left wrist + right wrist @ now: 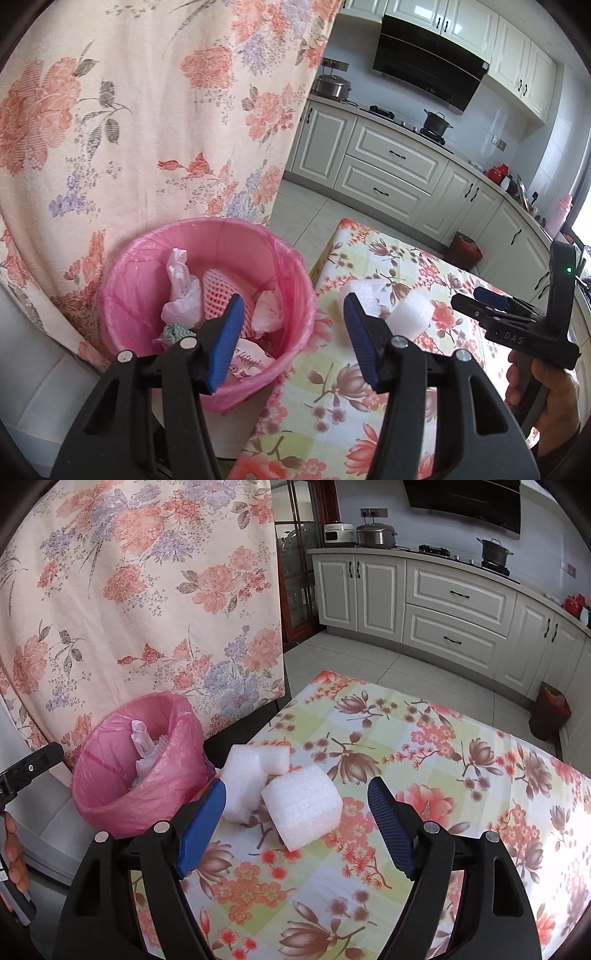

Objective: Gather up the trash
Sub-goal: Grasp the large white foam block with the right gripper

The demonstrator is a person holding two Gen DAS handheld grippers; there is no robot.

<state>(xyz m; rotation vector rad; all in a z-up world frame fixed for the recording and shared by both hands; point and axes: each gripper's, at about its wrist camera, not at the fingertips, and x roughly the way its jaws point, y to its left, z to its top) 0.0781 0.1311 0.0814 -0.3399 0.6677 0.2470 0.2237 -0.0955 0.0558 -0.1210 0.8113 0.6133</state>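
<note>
A bin with a pink liner point(207, 295) stands beside the table's left edge, holding crumpled white plastic, a pink foam net and paper; it also shows in the right wrist view point(133, 775). My left gripper point(293, 314) is open and empty, above the bin's right rim. Two white foam blocks lie on the floral tablecloth near the table's left corner: a larger L-shaped one point(247, 779) and a cube point(303, 805). My right gripper point(297, 797) is open, jaws on either side of the foam blocks. In the left wrist view, the blocks point(410, 314) and right gripper point(491, 302) show.
A floral curtain point(147, 110) hangs close behind the bin. The table point(406, 757) with its floral cloth stretches right. Kitchen cabinets, a stove with pots and a dark floor bin point(550, 716) lie beyond.
</note>
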